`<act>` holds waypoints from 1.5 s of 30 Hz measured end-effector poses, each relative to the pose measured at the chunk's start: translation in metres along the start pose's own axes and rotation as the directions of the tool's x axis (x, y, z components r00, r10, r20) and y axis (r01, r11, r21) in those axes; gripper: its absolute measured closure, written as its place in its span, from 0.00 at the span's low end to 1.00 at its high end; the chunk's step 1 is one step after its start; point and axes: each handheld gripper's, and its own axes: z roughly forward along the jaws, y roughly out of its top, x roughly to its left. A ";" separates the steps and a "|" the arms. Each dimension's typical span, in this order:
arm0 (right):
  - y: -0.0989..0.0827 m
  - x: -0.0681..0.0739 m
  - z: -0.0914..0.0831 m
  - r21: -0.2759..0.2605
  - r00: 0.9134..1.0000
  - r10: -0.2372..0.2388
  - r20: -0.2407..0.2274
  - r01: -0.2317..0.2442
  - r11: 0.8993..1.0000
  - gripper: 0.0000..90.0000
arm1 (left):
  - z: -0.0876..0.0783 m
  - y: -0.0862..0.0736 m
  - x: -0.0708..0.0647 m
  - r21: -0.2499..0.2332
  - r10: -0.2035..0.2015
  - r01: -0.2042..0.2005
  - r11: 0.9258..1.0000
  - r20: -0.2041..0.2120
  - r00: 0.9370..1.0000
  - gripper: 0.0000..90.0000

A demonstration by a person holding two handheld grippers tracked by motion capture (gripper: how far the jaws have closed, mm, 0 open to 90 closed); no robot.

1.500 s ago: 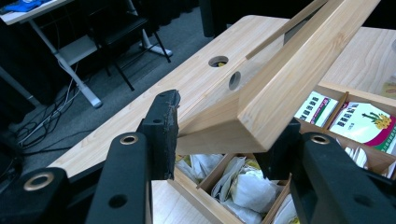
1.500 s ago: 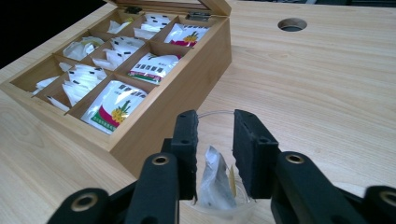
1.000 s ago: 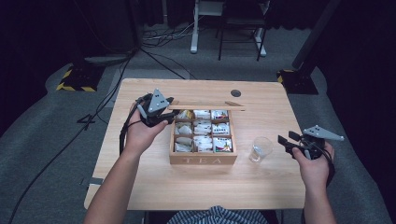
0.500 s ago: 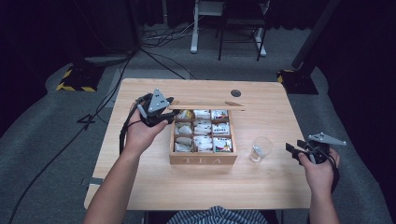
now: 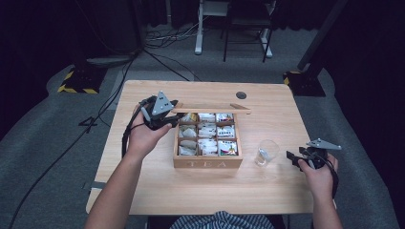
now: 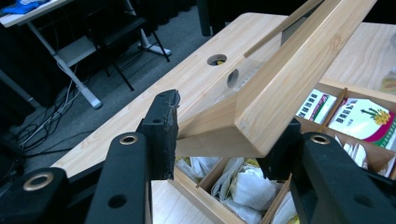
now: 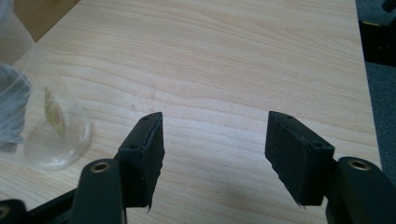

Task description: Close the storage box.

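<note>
Meanwhile, the left gripper (image 5: pixel 167 116) is clamping the near-left corner of the wooden lid (image 5: pixel 212 108), its jaws pressing on either side of the wood in the left gripper view (image 6: pixel 219 135). That lid (image 6: pixel 289 70) is standing raised over the back edge of the tea box (image 5: pixel 207 163), its long axis running left to right across the counter (image 5: pixel 157 191) (parallel to the box's back wall), the far end pointing towards the round hole (image 5: pixel 241 95) in the counter. Tea packets (image 5: pixel 207 136) are lying in the open compartments. Off to the right, the right gripper (image 5: pixel 292 157) is hovering low over bare wood with nothing between its jaws, which have just been opening wider (image 7: pixel 215 149). A clear glass (image 5: pixel 265 152) is standing between it and the box.
</note>
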 end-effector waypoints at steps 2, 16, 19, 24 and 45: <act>0.001 0.001 0.001 -0.003 1.000 -0.001 -0.002 0.001 1.000 0.42 | 0.000 0.000 -0.001 0.008 0.006 -0.006 1.000 0.001 1.000 0.61; 0.005 -0.002 0.000 -0.020 1.000 0.020 -0.019 -0.020 1.000 0.43 | -0.001 -0.003 -0.011 0.074 0.051 -0.052 0.996 0.014 0.999 0.57; 0.007 -0.003 0.001 -0.018 0.999 0.024 -0.025 -0.025 1.000 0.43 | -0.002 -0.004 -0.014 0.080 0.056 -0.057 0.995 0.016 0.998 0.56; 0.010 -0.005 0.002 -0.028 0.999 0.033 -0.031 -0.034 0.999 0.43 | -0.004 -0.007 -0.019 0.088 0.072 -0.073 0.993 0.012 0.997 0.54; 0.027 -0.007 0.016 -0.044 0.997 0.039 -0.069 -0.042 0.998 0.43 | -0.007 -0.025 -0.038 0.145 0.095 -0.093 0.985 -0.012 0.995 0.47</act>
